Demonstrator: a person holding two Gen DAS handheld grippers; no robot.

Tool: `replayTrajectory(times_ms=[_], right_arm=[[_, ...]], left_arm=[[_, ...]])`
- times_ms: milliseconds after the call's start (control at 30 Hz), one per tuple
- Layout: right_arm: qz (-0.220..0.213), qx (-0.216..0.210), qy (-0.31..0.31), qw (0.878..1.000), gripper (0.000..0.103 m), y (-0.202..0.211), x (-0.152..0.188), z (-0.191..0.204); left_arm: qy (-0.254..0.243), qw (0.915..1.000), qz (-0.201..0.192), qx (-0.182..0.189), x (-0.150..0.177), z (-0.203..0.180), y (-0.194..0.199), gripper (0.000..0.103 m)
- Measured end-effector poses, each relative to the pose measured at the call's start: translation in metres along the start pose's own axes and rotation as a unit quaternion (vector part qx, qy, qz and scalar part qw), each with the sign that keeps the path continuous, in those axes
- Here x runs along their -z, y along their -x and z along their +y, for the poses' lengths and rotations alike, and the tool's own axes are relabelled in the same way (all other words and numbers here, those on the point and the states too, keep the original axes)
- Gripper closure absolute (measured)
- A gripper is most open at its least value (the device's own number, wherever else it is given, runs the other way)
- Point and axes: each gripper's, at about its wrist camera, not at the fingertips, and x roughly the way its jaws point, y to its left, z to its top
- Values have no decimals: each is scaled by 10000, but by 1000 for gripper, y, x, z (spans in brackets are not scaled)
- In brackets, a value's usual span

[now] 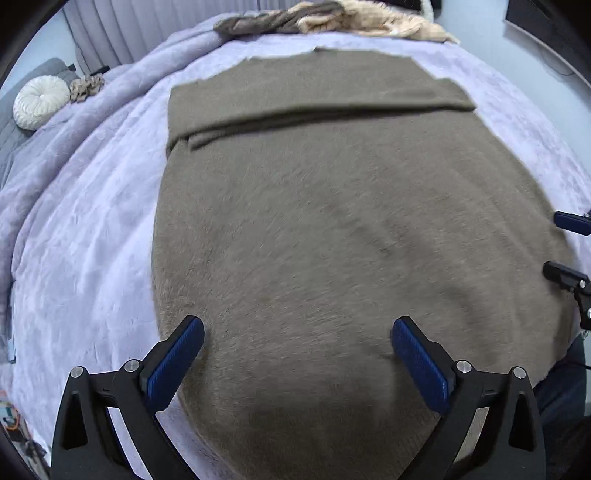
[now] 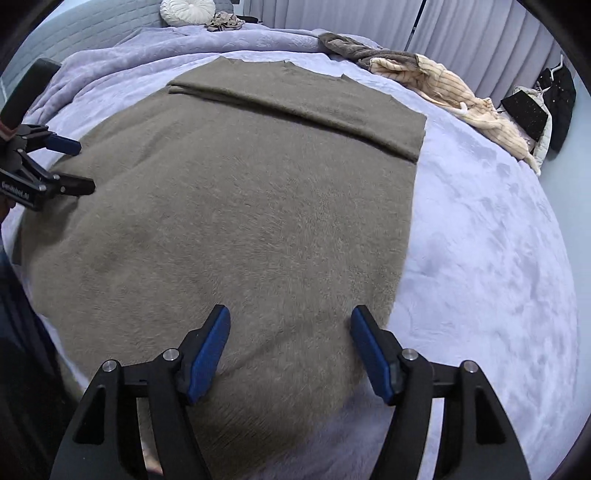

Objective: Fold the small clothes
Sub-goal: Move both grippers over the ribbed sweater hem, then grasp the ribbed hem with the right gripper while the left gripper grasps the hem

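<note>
I see a bed covered by a lilac blanket (image 1: pixel 85 229), plush and lightly creased, filling most of both views. Grey curtains (image 2: pixel 480 40) hang along the far wall, and a pale floor shows past the bed's right edge in the right wrist view. At the head of the bed sit a white round cushion (image 1: pixel 40 101) and a small crumpled beige item (image 1: pixel 85 86) just beside it, against a grey quilted headboard (image 2: pixel 92 22).

The task's thing, a brown-grey sweater (image 1: pixel 332 229), lies flat in the middle of the blanket, with a folded band running across its far end. Its left edge runs straight down the left wrist view; its right edge runs straight in the right wrist view, with bare blanket beyond on both sides.

A pile of clothes (image 2: pixel 436 81), cream striped and brown, lies along the far edge of the bed, apart from the sweater. Dark bags (image 2: pixel 543 103) stand past the pile near the curtains.

My left gripper (image 1: pixel 297 332) stands wide open above the sweater's near part, nothing between its pads. My right gripper (image 2: pixel 290 325) is also open, jaws apart over the sweater's near right edge, holding nothing. I cannot tell whether either touches the cloth. Each gripper shows at the side edge of the other's view, well apart, with clear sweater surface between them.
</note>
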Motion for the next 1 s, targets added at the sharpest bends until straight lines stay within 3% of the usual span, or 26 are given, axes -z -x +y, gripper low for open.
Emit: replayTrajectory(times_ms=[100, 167, 233, 300, 500, 633, 767, 833, 900, 1000], right_arm=[[-450, -346, 184, 9982, 31, 8, -22, 23], [-402, -483, 396, 9972, 31, -6, -33, 41], [-76, -415, 618, 9972, 31, -30, -33, 55], [-24, -269, 769, 9967, 32, -43, -19, 59], [-194, -372, 377, 9984, 32, -18, 27, 37], [-23, -139, 394, 9991, 28, 6, 46, 36], [-69, -164, -300, 9994, 28, 26, 56, 14], [-21, -249, -742, 9969, 28, 24, 64, -2], [142, -485, -1176, 9918, 28, 13, 72, -15], [28, -885, -1548, 9840, 26, 2, 74, -22]], left_arm=[[-155, 9993, -300, 130, -6, -23, 8, 1], [-277, 9996, -106, 12, -9, -32, -8, 1], [-309, 9993, 184, -135, -2, -31, -24, 1], [-238, 9995, 195, -116, 8, -23, -25, 0], [-55, 9999, 150, -34, 44, -6, 1, 0], [529, 9986, -44, 23, 63, 17, 27, 0], [1310, 9912, -38, 185, 89, 59, 37, 0], [1679, 9837, 97, 637, 100, 74, 31, 0], [1896, 9753, 274, 1097, 107, 78, 21, 0], [1834, 9757, 324, 1155, 105, 64, 14, 0]])
